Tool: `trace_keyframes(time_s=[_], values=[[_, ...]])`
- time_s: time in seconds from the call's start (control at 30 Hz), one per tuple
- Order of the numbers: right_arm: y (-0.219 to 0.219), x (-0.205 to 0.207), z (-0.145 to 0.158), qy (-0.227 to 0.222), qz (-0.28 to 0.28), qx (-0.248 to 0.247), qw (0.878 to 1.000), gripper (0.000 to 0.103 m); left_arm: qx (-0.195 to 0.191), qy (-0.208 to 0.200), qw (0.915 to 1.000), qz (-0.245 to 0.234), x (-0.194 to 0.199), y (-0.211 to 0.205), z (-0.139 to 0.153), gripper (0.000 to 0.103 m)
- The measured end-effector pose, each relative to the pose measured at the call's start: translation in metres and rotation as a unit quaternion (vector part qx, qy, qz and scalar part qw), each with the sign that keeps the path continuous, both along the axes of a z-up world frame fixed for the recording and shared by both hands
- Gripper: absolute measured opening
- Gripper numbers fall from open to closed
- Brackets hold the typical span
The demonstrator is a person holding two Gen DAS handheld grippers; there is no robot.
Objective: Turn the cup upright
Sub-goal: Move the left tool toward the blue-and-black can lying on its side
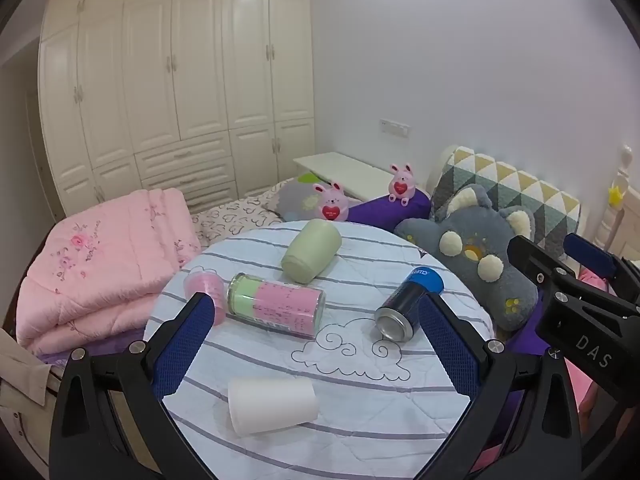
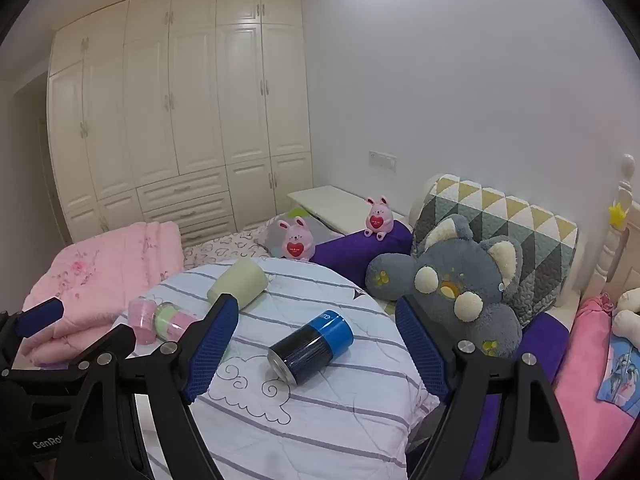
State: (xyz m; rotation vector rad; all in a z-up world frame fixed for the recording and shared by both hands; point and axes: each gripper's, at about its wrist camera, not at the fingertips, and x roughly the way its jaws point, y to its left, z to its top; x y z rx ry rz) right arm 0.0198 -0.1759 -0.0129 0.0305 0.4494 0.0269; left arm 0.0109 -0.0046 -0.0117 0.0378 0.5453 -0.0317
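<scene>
A round table (image 1: 360,412) under a striped quilted cover sits against a bed, with a pink quilt (image 1: 104,264) off its left edge and a grey plush (image 1: 476,256) off its right. Five cups lie toppled on it, none yet upright. The left claw (image 1: 316,332) hangs spread wide and empty above the near side; the right claw (image 2: 316,344) is likewise wide apart, holding nothing. The white cup (image 1: 272,404) lies just below and between the left fingers, long axis crosswise, nearest to that hand. The blue can (image 2: 312,348) lies between the right fingers, base toward the camera. Bare cloth around both gives room; the pink cup (image 1: 204,292) and jar (image 1: 276,304) crowd the left, the green cup (image 1: 312,250) lies far back
</scene>
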Motion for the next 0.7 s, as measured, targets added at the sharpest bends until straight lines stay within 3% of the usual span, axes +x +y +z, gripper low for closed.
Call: trace_keyframes(time_s=[0.7], values=[[-0.0018,0.0037,-0.0009,0.010,0.002,-0.001,1.000,0.082,-0.007,0.004,1.0000,0.001,0.0016,0.0010,-0.0072,0.103]])
